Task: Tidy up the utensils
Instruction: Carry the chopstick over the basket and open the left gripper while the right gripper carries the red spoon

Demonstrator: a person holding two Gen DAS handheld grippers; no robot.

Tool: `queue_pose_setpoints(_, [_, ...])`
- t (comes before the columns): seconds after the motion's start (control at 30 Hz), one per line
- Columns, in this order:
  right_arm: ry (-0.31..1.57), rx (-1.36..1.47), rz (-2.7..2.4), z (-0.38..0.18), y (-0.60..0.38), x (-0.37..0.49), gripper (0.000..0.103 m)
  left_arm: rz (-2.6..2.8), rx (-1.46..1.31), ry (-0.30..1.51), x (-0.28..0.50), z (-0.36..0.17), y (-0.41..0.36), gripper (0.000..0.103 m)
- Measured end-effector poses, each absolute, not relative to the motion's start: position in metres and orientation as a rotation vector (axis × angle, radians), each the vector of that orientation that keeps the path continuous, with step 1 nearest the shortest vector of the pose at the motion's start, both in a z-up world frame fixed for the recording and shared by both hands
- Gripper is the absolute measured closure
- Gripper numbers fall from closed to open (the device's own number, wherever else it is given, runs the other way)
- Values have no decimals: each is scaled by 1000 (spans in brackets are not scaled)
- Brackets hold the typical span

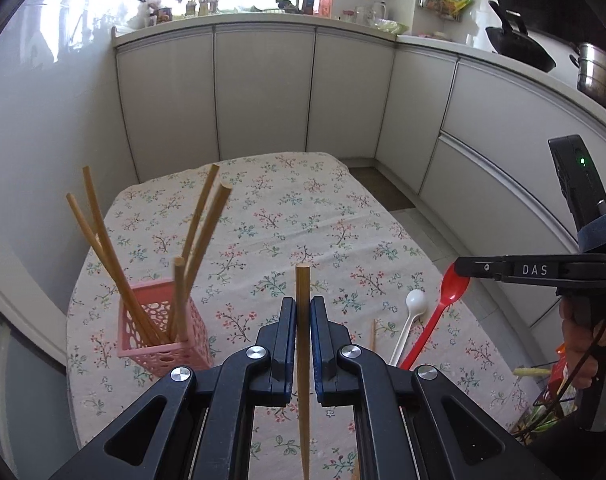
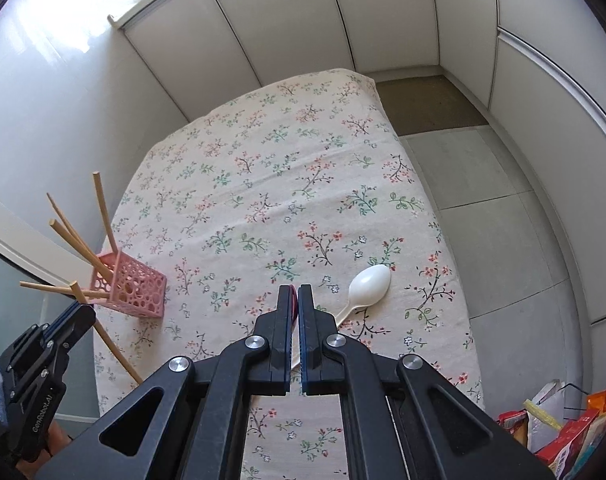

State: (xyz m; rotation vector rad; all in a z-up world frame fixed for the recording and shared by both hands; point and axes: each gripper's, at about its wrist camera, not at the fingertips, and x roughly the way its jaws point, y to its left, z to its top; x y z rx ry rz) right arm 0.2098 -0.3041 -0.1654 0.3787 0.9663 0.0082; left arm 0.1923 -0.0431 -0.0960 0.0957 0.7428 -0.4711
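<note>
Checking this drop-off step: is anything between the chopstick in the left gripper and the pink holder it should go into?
Nothing visible blocks the way. The left gripper holds the chopstick upright, right of the pink holder, with only bare tablecloth between. Five chopsticks already lean inside the holder, crowding its opening.

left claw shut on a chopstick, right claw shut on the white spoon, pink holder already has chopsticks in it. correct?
Not the white spoon: it lies free on the tablecloth. In the left wrist view, the right claw grips the red spoon. The rest holds.
</note>
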Motion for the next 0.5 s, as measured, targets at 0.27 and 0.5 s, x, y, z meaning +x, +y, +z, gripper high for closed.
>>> queue_pose_setpoints(0.27, [833,339,50,-126,-276,203,101,-445,-40,583,179,-39,4,96])
queue_pose_setpoints(0.5, [734,311,79,-100,-251,200,101,-349,-105,431,173,-2,38,96])
